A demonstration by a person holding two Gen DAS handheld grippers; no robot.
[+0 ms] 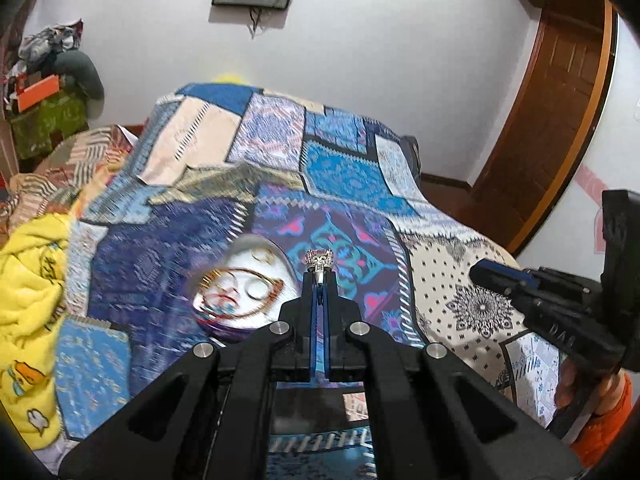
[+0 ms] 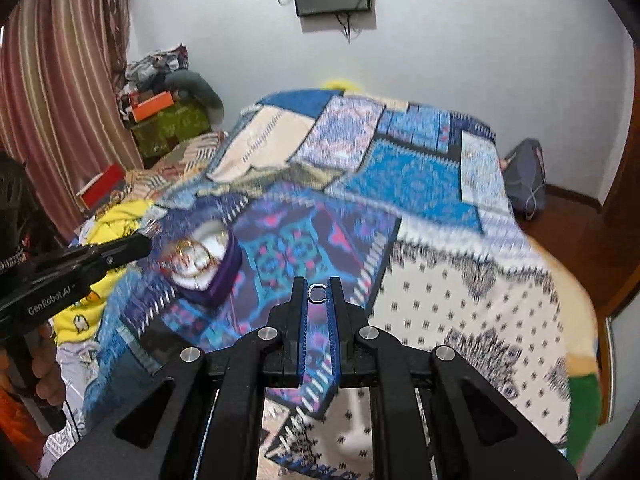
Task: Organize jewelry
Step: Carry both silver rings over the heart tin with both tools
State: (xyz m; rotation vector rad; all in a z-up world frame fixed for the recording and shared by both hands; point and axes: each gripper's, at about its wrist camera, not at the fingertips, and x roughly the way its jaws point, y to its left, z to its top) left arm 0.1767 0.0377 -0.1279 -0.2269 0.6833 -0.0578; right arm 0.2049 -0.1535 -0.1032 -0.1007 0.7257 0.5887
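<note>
Now | left gripper (image 1: 319, 270) pinches silver stone ring (image 1: 319, 259) | right gripper (image 2: 318, 294) grips small ring (image 2: 317, 293)

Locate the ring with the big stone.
The stone ring is pinched at the left gripper tips, raised above the patchwork bedspread, just right of the jewelry box.

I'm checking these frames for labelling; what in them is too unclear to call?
- Jewelry dish, left wrist view: motion blur smears its contents, so the pieces can't be counted.
- Ring with stone in the left hand-held gripper: band hidden between the fingers.
- Small ring in the right hand-held gripper: too small to tell its type.
- Bedspread: pattern blurred in both views.
</note>
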